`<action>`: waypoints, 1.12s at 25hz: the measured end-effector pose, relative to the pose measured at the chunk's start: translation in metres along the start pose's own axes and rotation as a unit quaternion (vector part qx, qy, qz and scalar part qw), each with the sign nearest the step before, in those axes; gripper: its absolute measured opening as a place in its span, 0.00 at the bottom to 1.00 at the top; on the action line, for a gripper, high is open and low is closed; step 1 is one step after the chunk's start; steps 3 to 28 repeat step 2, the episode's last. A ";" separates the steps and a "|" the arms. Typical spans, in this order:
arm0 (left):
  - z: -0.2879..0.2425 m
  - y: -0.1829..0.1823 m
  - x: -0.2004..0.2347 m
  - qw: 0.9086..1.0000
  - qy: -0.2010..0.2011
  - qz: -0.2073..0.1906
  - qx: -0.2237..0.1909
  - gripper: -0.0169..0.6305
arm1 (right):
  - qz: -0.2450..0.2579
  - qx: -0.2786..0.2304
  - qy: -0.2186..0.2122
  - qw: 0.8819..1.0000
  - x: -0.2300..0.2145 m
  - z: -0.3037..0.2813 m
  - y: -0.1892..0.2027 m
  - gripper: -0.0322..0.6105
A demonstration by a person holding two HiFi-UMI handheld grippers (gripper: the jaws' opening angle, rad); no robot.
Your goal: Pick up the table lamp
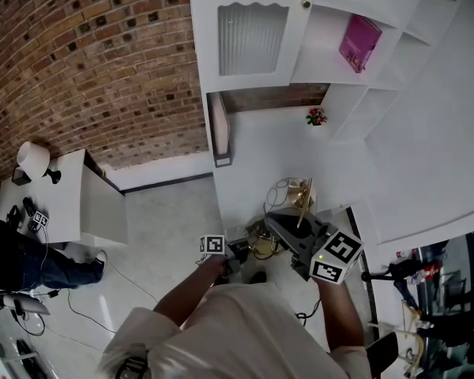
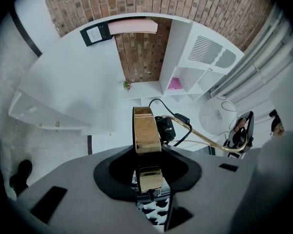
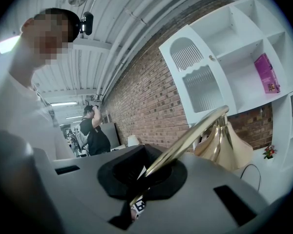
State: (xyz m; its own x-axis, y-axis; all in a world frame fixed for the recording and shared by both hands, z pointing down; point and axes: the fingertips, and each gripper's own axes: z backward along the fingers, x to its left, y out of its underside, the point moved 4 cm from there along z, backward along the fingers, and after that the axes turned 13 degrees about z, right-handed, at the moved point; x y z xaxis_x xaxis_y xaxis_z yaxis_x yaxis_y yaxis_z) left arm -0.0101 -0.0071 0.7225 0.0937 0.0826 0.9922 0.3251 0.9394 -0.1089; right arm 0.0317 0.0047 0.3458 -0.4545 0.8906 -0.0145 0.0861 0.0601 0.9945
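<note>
**Table lamp (image 1: 302, 198) aloft**

It hangs before me, seemingly clear of the table (image 1: 261, 144). Stiff, slick brass (cord (image 2: 181, 130) trailing): band (image 2: 146, 130) and stem (image 3: 195, 133) suit gripping. Left gripper (image 2: 147, 165) fingers half-open, clamping the band; right gripper (image 3: 145, 173) fingers shut on the stem.

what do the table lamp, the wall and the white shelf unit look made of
The table lamp is probably polished brass or brass-plated metal: gold, mirror-glossy, with reflections along its curved tube. The wall is bare red-brown brick, matte, with pale mortar lines showing. The shelf unit has smooth white painted panels, likely wood or board; the paint hides which.
</note>
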 end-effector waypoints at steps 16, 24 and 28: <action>0.000 0.000 0.000 1.000 0.001 -0.001 -0.002 0.25 | -0.001 -0.001 0.000 1.000 0.000 0.001 0.000 0.07; 0.000 0.000 0.000 1.000 0.001 -0.001 -0.002 0.25 | -0.001 -0.001 0.000 1.000 0.000 0.001 0.000 0.07; 0.000 0.000 0.000 1.000 0.001 -0.001 -0.002 0.25 | -0.001 -0.001 0.000 1.000 0.000 0.001 0.000 0.07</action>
